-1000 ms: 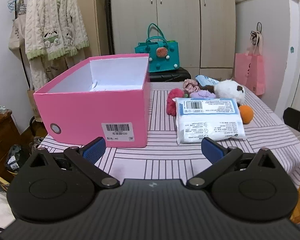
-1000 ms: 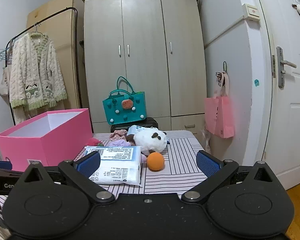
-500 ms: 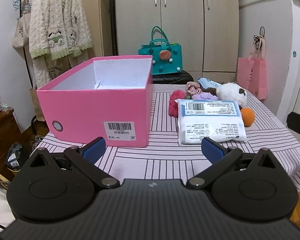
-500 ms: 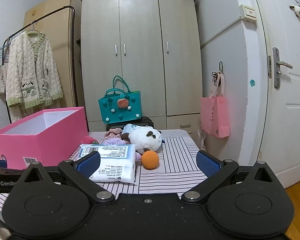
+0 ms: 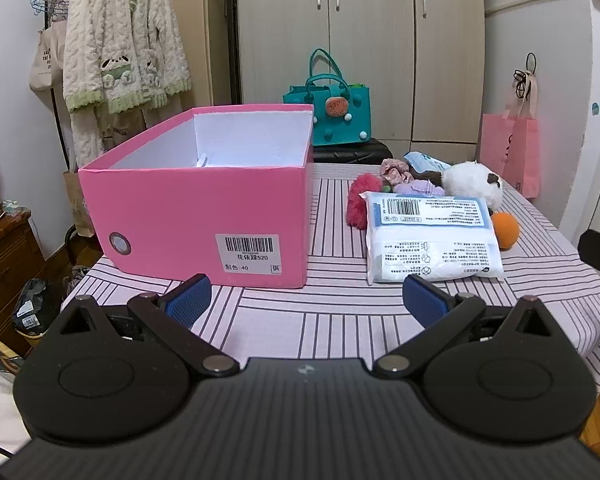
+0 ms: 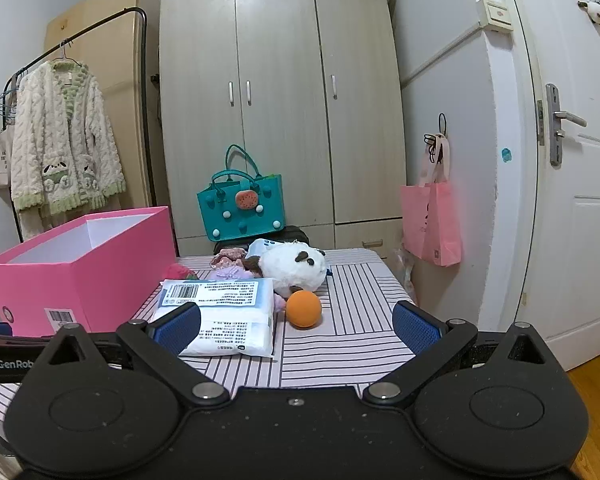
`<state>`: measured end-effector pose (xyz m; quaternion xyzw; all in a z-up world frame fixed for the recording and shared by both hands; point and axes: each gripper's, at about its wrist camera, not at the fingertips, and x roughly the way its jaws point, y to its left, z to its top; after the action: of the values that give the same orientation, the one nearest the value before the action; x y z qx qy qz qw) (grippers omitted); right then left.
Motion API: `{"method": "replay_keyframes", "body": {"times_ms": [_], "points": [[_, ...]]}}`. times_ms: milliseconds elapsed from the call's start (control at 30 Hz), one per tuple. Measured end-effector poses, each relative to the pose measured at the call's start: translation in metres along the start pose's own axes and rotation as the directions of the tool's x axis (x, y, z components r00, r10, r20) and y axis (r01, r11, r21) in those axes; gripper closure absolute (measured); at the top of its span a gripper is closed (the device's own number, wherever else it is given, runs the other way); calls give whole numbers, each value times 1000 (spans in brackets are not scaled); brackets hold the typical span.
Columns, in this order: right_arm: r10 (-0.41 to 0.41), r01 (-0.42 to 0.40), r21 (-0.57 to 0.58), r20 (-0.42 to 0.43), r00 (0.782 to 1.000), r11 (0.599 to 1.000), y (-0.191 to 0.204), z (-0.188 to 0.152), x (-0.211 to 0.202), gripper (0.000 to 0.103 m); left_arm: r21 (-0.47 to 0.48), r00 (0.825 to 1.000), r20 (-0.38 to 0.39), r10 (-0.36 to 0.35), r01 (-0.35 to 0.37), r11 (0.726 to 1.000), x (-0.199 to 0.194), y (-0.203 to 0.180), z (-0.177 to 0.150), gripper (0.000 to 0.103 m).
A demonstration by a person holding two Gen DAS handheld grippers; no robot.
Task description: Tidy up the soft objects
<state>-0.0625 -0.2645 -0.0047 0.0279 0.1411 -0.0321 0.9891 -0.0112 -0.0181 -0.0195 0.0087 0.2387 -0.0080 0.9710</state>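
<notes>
Both jaws spread wide, w/ our left gripper [image 5: 306, 294] & right gripper [image 6: 296, 322] empty; pink box [image 5: 204, 216] hides its floor.

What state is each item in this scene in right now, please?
Box: open, lidless, upright; no soft items visible inside.
Tissue pack: sealed, lying flat on the table.
Plush: lying on the table behind the pack.
Ball: resting beside the pack.
Wardrobe: doors closed.
Door: closed.
Left gripper: open, empty.
Right gripper: open, empty.
</notes>
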Motion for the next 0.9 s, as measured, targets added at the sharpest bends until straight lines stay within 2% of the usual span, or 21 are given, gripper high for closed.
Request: {"method": "replay_keyframes", "body": {"times_ms": [367, 900], "points": [[-9, 9, 0, 9, 1000, 1000, -1, -2, 0, 0, 1, 1000, 5, 0, 0, 1000, 1, 2, -3, 0], [-13, 13, -17, 38, 999, 1000, -1, -6, 1, 0, -25, 999, 52, -2, 3, 1000, -3, 7, -6, 0]]}}
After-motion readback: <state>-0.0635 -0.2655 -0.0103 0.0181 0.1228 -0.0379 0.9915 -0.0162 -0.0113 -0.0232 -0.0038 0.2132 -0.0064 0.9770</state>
